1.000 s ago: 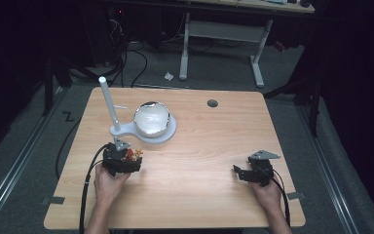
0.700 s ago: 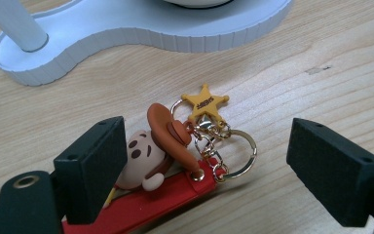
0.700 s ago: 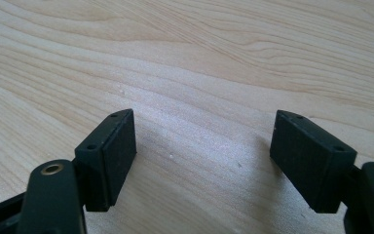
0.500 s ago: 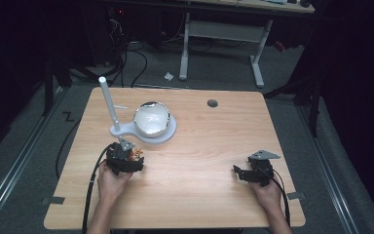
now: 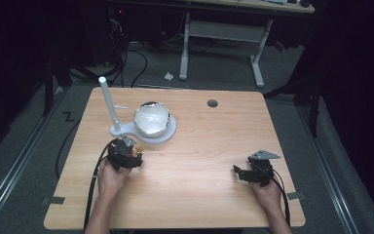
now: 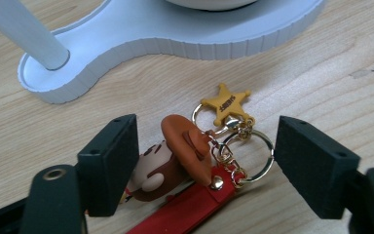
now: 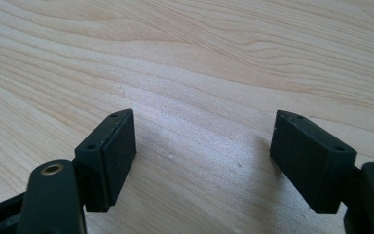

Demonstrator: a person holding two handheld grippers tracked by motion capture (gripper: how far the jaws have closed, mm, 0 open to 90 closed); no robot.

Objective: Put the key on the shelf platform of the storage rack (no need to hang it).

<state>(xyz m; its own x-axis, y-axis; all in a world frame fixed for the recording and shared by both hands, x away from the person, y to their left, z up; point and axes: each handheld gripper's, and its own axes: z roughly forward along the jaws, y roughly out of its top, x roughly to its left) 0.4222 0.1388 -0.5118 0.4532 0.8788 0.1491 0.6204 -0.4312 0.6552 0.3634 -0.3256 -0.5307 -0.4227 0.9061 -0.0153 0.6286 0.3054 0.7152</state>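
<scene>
Nearest the person, at the table's (image 5: pixel 185 204) front edge, two hands come up from below, each holding a gripper. At the front right, the right gripper (image 5: pixel 246 174) sits low over bare wood with its jaws spread wide; in the right gripper view (image 7: pixel 202 156) nothing lies between them, and open tabletop runs all around it, toward the right edge and the middle alike.

At the front left, the left gripper (image 5: pixel 126 153) also has its jaws spread wide. In the left gripper view (image 6: pixel 204 161) a keychain (image 6: pixel 195 156) lies on the wood between them: a brown figure with a hat, a red strap, gold rings and a gold star (image 6: pixel 225 103). The figure lies against the left jaw's pad, while the ring stops just short of the right one.

Just beyond the keychain stands a white stand (image 6: pixel 141 39), its ribbed edge near the star. It carries a shiny bowl (image 5: pixel 151 118) and an upright white post (image 5: pixel 108 102). The stand closes off the room ahead of the left gripper.

Farther back, a small dark round hole (image 5: pixel 212 103) marks the table near its far edge, with clear wood around it.
</scene>
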